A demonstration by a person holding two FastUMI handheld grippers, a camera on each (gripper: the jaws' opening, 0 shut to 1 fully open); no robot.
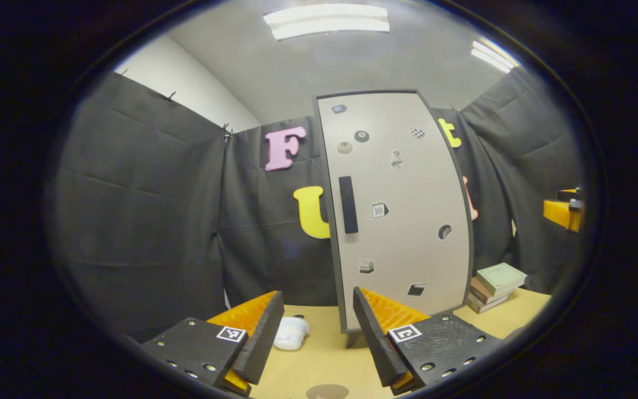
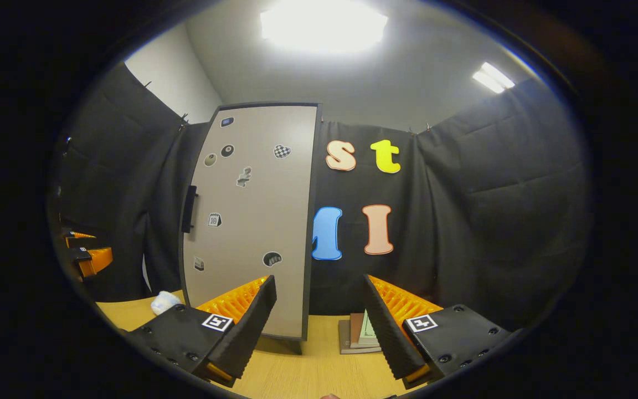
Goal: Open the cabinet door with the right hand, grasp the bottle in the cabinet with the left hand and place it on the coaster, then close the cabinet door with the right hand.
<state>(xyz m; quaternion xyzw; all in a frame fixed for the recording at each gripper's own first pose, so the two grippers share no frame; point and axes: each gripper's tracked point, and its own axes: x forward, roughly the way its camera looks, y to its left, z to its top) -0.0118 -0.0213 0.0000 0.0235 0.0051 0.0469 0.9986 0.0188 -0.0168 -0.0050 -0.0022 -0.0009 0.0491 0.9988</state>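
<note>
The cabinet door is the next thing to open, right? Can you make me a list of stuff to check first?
1. Cabinet door shut, so it needs opening first: ok.
2. Door handle in view and free of clutter: ok.
3. Right hand-held gripper open and empty, ready for the handle: ok.
4. Left hand-held gripper open and empty, ready for the bottle: ok.
5. Bottle inside the cabinet: cannot tell, the door hides it.
6. Swing path: the stack of books sits by the cabinet's other side and the white cloth lies near the handle side: cannot tell.

Both views low, facing shared cabinet [image 1: 402, 210]
</note>
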